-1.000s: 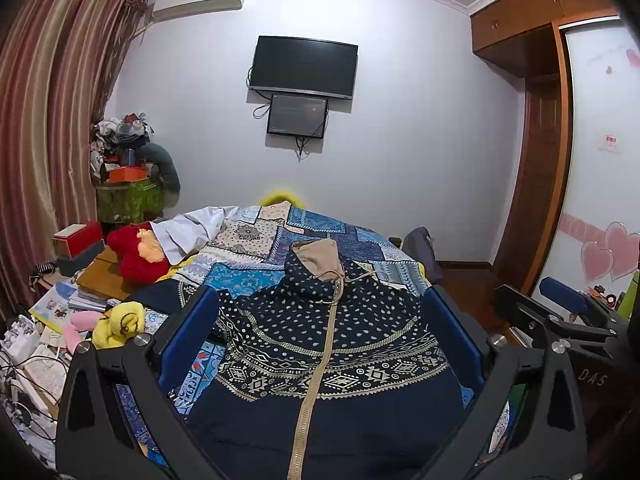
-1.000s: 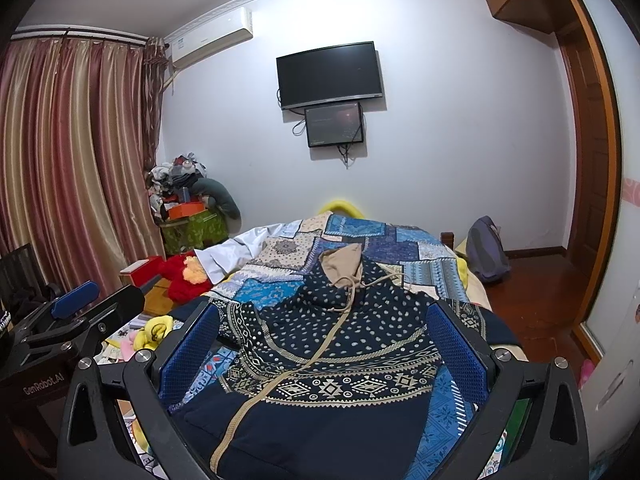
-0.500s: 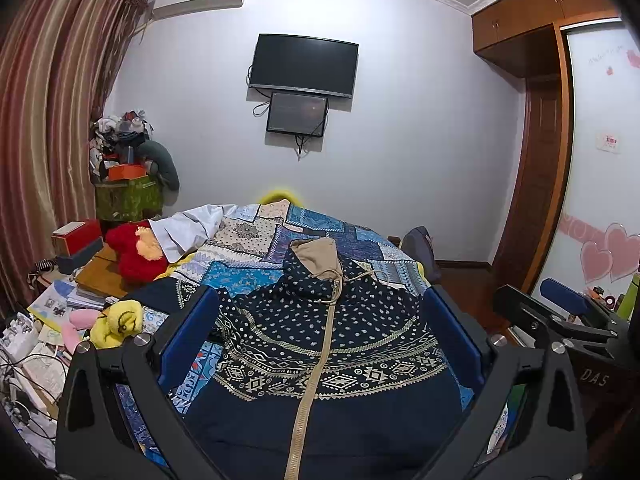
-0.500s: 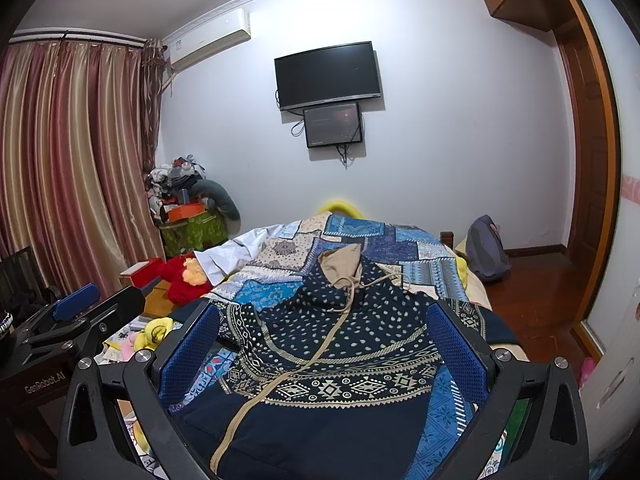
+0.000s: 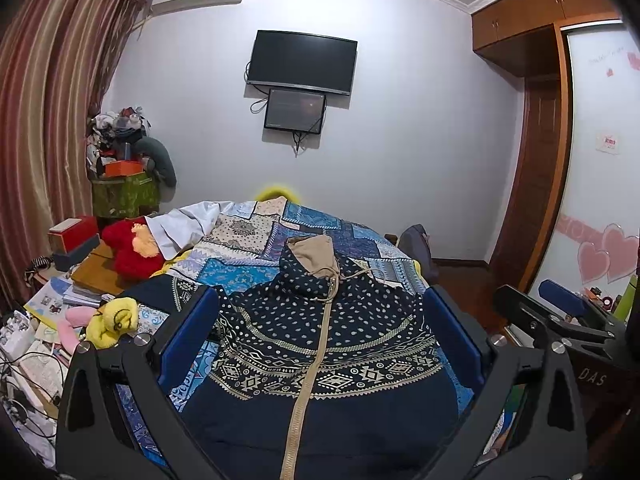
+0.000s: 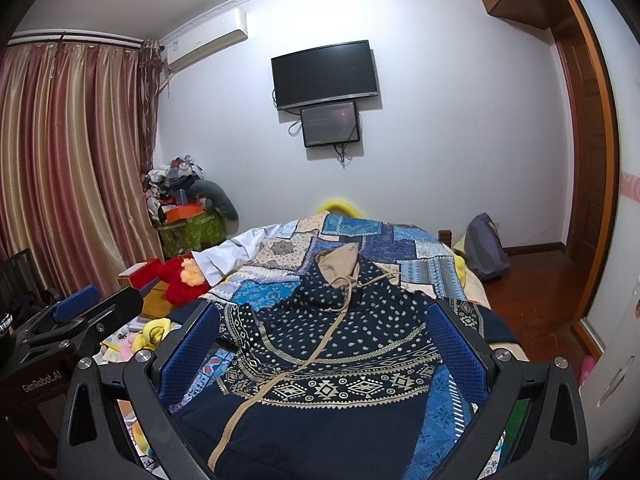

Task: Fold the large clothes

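A dark navy hooded jacket (image 5: pixel 328 344) (image 6: pixel 340 360) with white dots, a patterned band and a tan zipper lies spread flat on the bed, its tan-lined hood (image 5: pixel 312 254) pointing to the far wall. My left gripper (image 5: pixel 320 316) hovers open above the jacket's lower half, nothing between its blue pads. My right gripper (image 6: pixel 320 320) is also open and empty over the same garment, a little to the right. Each gripper shows in the other's view at the side: the right gripper (image 5: pixel 556 316) and the left gripper (image 6: pixel 76 320).
The bed carries a blue patchwork quilt (image 5: pixel 256 248). Left of it are a red plush toy (image 5: pixel 132 248), a yellow plush toy (image 5: pixel 112 320), books and cables. A backpack (image 6: pixel 484 248) sits on the wooden floor by the far right corner. A wardrobe (image 5: pixel 600 200) stands at the right.
Both grippers have barely shifted; the view drifts slightly. The jacket lies as before and both grippers stay open.
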